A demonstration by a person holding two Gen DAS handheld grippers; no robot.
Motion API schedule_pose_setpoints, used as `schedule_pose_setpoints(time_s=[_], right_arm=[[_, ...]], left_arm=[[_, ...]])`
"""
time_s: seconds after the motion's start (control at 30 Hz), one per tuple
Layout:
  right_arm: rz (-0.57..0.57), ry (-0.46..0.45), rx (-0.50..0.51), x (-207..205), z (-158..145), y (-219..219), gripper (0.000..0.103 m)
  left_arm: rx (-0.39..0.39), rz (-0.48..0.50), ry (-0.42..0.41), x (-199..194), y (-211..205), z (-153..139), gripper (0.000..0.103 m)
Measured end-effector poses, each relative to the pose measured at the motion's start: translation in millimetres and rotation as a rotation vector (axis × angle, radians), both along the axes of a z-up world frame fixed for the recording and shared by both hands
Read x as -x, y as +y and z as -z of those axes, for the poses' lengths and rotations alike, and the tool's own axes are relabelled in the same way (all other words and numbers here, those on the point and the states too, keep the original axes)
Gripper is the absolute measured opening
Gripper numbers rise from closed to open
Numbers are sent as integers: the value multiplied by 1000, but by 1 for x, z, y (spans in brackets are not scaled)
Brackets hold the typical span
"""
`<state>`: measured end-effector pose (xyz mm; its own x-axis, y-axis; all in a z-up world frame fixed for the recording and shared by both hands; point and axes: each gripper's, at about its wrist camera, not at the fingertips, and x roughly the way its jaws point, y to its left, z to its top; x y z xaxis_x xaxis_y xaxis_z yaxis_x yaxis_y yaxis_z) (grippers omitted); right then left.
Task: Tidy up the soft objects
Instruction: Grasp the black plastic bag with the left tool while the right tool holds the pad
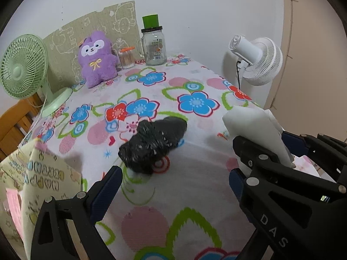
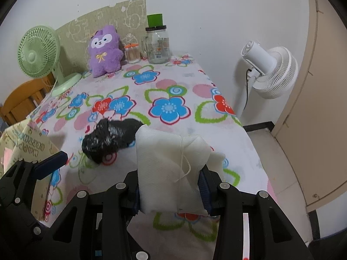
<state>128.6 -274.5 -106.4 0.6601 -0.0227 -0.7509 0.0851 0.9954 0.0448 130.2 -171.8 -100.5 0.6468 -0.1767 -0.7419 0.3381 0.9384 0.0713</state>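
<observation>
A folded white cloth (image 2: 164, 162) is pinched between the pads of my right gripper (image 2: 170, 192), lifted above the flowered tablecloth (image 2: 173, 108); a loose thread hangs from it. From the left wrist view the same cloth (image 1: 256, 125) sticks up out of the right gripper (image 1: 266, 145) at the right. A black fuzzy bundle (image 1: 151, 145) lies on the table, just beyond my left gripper (image 1: 171, 186), which is open with nothing between its fingers. The bundle (image 2: 110, 138) sits left of the cloth in the right wrist view, with the left gripper's blue pad (image 2: 54, 162) beside it.
At the back stand a purple plush toy (image 1: 97, 62), a cotton swab tub (image 1: 128, 57), a glass jar (image 1: 154, 45) and a green desk fan (image 1: 23, 67). A white standing fan (image 1: 258, 60) is off the right table edge. A cream printed bag (image 1: 43, 173) is at the left.
</observation>
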Motion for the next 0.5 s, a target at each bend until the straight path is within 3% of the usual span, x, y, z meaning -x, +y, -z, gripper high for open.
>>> schedule_pose_setpoints(time_s=[0.5], right_arm=[[-11, -20, -26, -40, -1, -3, 45]], left_arm=[[15, -60, 19, -44, 0, 0, 100]])
